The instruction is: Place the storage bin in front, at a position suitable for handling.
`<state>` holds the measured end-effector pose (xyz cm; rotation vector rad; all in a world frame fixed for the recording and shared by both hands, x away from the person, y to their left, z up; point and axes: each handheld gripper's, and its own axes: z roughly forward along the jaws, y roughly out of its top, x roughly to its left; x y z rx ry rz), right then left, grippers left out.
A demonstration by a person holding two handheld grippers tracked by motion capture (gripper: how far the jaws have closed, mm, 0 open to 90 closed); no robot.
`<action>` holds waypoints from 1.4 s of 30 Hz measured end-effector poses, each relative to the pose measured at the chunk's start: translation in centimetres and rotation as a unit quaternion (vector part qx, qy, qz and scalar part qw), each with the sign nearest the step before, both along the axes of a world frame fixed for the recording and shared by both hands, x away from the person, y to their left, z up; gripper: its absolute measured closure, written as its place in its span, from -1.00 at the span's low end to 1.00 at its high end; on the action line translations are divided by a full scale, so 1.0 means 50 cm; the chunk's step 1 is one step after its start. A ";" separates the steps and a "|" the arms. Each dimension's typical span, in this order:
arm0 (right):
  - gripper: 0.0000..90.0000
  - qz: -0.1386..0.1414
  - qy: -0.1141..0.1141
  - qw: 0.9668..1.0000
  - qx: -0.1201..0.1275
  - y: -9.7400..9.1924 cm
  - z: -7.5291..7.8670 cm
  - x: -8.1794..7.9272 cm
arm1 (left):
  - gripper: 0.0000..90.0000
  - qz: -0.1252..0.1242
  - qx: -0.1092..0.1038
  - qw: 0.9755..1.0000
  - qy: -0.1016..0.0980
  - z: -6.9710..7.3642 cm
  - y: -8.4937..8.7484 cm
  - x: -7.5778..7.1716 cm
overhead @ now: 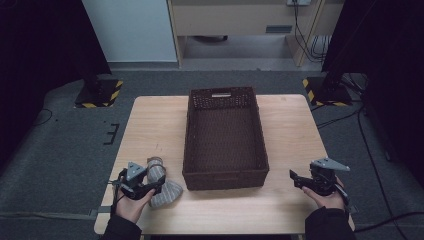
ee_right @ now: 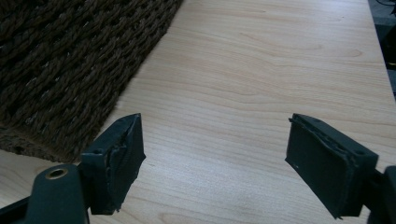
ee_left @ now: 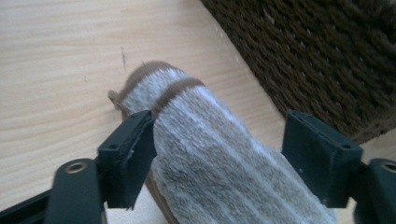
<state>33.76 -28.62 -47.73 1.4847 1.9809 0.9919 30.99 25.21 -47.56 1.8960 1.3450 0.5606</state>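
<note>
A rolled grey-and-white ribbed sock (overhead: 170, 193) with brown cuff bands lies on the wooden table (overhead: 292, 135), just left of the near corner of a dark brown woven basket (overhead: 225, 180). My left gripper (overhead: 157, 184) is open with its jaws astride the sock (ee_left: 219, 158). In the left gripper view (ee_left: 219, 121) the left jaw touches the sock and the right jaw stands apart from it. My right gripper (overhead: 296, 179) is open over bare wood to the right of the basket. In the right gripper view (ee_right: 215, 120) nothing lies between its jaws.
The basket (ee_right: 70, 60) is rectangular and empty, and runs from the table's middle to its far edge. Its woven wall (ee_left: 327, 56) is close on the left gripper's right. Black stands with yellow-striped bases (overhead: 97, 92) sit on the floor behind the table.
</note>
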 end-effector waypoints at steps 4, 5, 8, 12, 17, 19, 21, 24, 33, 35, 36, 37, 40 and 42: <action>-0.58 0.002 -0.001 1.000 -0.002 0.001 0.000 0.000 | -0.51 0.000 0.013 1.000 0.019 -0.011 -0.011 0.000; -0.58 0.000 -0.001 1.000 -0.002 0.001 0.000 0.000 | -0.55 -0.002 0.022 0.999 0.026 -0.021 -0.019 0.004; -0.58 0.000 0.000 1.000 -0.002 0.001 0.000 0.000 | -0.63 0.002 0.026 0.999 0.036 -0.028 -0.022 0.009; -0.58 0.005 -0.001 1.000 -0.005 0.002 0.000 0.002 | -0.72 0.017 0.018 0.999 0.045 -0.041 -0.023 0.024; -0.57 0.005 -0.002 1.000 -0.004 0.004 0.001 0.002 | -0.74 0.017 0.015 0.998 0.065 -0.064 -0.014 0.047; -0.56 0.006 -0.006 1.000 -0.004 0.004 0.003 0.001 | -0.60 0.021 0.007 0.997 0.072 -0.068 -0.007 0.052; -0.53 0.006 -0.009 1.000 -0.003 0.005 0.004 0.001 | -0.48 0.019 0.001 0.997 0.080 -0.069 0.002 0.058; -0.52 0.006 -0.010 1.000 -0.004 0.006 0.005 0.001 | -0.32 0.019 0.005 0.997 0.081 -0.066 0.007 0.060; -0.44 0.011 -0.019 1.000 -0.005 0.006 0.008 0.001 | 0.13 0.039 0.047 0.996 0.067 -0.043 0.068 0.070; -0.41 0.011 -0.023 1.000 -0.003 0.006 0.009 0.001 | 0.13 0.036 0.042 0.996 0.066 -0.041 0.088 0.072; -0.41 0.011 -0.023 1.000 -0.003 0.006 0.009 0.001 | 0.13 0.036 0.042 0.996 0.066 -0.041 0.088 0.072; -0.39 0.011 -0.025 1.000 -0.001 0.007 0.010 0.000 | 0.13 0.035 0.038 0.996 0.068 -0.042 0.090 0.072; -0.31 0.017 -0.036 0.999 0.000 0.013 0.016 -0.001 | 0.04 0.024 0.035 0.997 0.070 -0.042 0.085 0.072; -0.31 0.018 -0.041 0.999 0.000 0.015 0.019 -0.002 | 0.00 0.025 0.031 0.997 0.067 -0.041 0.084 0.072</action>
